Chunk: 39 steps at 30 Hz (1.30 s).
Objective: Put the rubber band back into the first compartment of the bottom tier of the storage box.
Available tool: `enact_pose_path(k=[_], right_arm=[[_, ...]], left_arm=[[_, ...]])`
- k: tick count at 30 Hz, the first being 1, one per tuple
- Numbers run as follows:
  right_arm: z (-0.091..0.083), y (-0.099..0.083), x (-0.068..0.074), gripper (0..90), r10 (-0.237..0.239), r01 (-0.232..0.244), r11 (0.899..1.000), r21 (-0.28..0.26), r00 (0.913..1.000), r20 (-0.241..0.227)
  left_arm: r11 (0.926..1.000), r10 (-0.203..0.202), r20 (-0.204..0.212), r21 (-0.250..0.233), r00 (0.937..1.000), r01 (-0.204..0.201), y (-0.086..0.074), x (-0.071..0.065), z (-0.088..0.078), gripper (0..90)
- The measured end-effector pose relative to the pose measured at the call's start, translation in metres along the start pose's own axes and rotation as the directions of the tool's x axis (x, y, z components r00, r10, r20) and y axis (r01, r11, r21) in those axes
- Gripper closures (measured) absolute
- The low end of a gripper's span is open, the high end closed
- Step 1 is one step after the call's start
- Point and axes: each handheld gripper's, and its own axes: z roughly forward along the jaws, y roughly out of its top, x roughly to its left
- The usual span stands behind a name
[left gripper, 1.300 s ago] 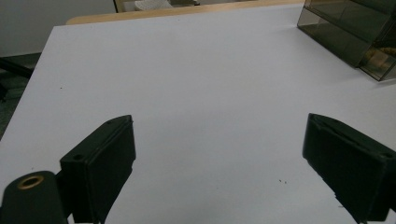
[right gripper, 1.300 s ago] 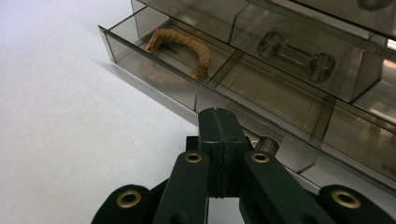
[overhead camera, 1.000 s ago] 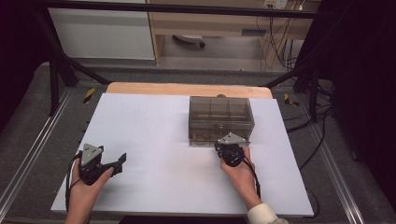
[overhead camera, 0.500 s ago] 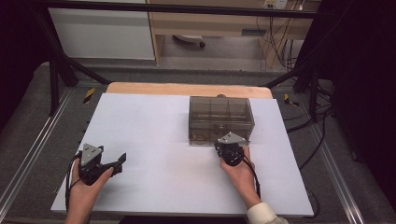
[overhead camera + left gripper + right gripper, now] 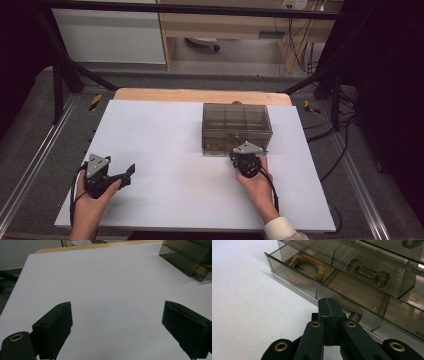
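A smoky clear drawer box [image 5: 236, 122] stands on the white table top [image 5: 165, 140] right of centre. My right gripper [image 5: 243, 154] sits at the box's front side, jaws shut with nothing between them. In the right gripper view its tips [image 5: 329, 302] touch or nearly touch the front wall of the bottom drawer [image 5: 294, 277], which is pulled out a little, just left of the drawer's small round knob [image 5: 354, 316]. A tan curved piece [image 5: 312, 263] lies in that drawer's left compartment. My left gripper [image 5: 127, 175] rests at the table's front left, open and empty [image 5: 117, 322].
A clear dumbbell-shaped piece [image 5: 368, 272] lies in the compartment behind the open drawer. The box's corner [image 5: 190, 255] shows at the far right of the left gripper view. A wooden strip [image 5: 200, 95] edges the table's far side. Black frame rails and cables surround the table.
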Motion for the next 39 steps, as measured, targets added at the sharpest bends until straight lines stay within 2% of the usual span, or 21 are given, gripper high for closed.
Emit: enact_pose_path(k=[39], right_arm=[[-0.0011,0.0006,-0.0010,90.0,0.008,-0.008,1.000,-0.018,0.9999,0.011]], left_arm=[[1.0000,-0.001,-0.002,-0.001,1.0000,0.001,0.0001,0.0006,-0.0003,9.1]])
